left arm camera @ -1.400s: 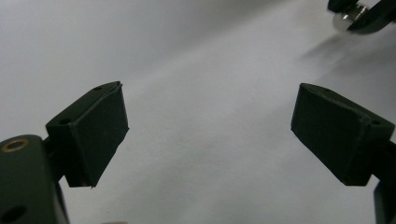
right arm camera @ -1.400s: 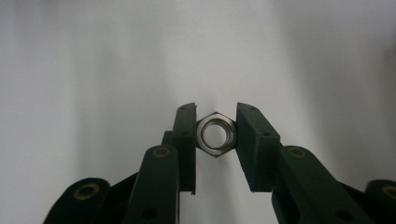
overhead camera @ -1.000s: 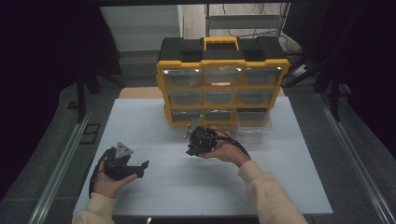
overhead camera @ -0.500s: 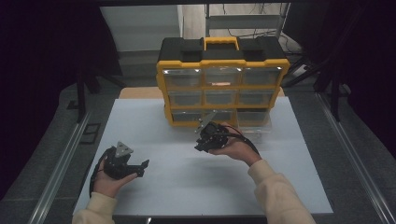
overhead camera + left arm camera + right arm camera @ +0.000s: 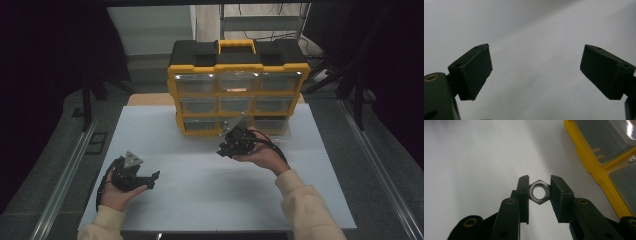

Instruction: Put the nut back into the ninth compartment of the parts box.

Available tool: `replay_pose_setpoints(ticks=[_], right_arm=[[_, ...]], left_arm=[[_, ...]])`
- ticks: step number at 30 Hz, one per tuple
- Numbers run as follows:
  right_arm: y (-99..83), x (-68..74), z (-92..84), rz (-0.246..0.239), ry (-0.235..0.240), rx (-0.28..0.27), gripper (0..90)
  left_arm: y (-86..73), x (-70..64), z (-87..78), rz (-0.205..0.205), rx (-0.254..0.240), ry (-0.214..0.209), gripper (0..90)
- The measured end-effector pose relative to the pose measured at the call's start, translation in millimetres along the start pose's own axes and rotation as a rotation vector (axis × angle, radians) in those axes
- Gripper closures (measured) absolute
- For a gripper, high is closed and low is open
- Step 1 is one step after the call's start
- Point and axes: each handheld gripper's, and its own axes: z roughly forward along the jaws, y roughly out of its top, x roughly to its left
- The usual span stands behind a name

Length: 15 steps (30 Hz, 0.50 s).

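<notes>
1. Nut (image 5: 539, 192), shiny and six-sided, pinched flat between the two black jaws of the right gripper (image 5: 539, 191), hole facing the camera.
2. Held up over the white table (image 5: 474, 157), not touching it.
3. Seen from the high view: right gripper (image 5: 226, 149) in the person's right hand (image 5: 262, 155), out past the middle of the table, just in front of the yellow box (image 5: 239, 95).
4. Pointing to the left and a bit down there, with a black cable looping over the hand.
5. Nearer the person: left gripper (image 5: 152, 176) in the left hand (image 5: 117, 192), low over the near left part of the table (image 5: 200, 195).
6. Jaws spread wide apart, with nothing between them but bare white table (image 5: 536, 75).
7. Well apart from the right gripper and the nut.
8. Farther back: yellow box with a black top and a yellow handle, standing upright at the far edge of the table.
9. Rows of clear little drawers (image 5: 237, 82) across its front, three wide.
10. Corner of the same yellow box (image 5: 599, 167) at the right in the right gripper view, close beside the nut.
</notes>
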Motion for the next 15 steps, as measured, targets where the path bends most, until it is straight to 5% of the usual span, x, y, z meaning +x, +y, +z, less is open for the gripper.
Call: replay_pose_setpoints(ticks=[15], right_arm=[[-16.8,-14.9,-28.8,0.043,-0.048,-0.016,70.1]], left_arm=[[0.2,0.0,0.9,-0.001,0.003,0.001,11.0]])
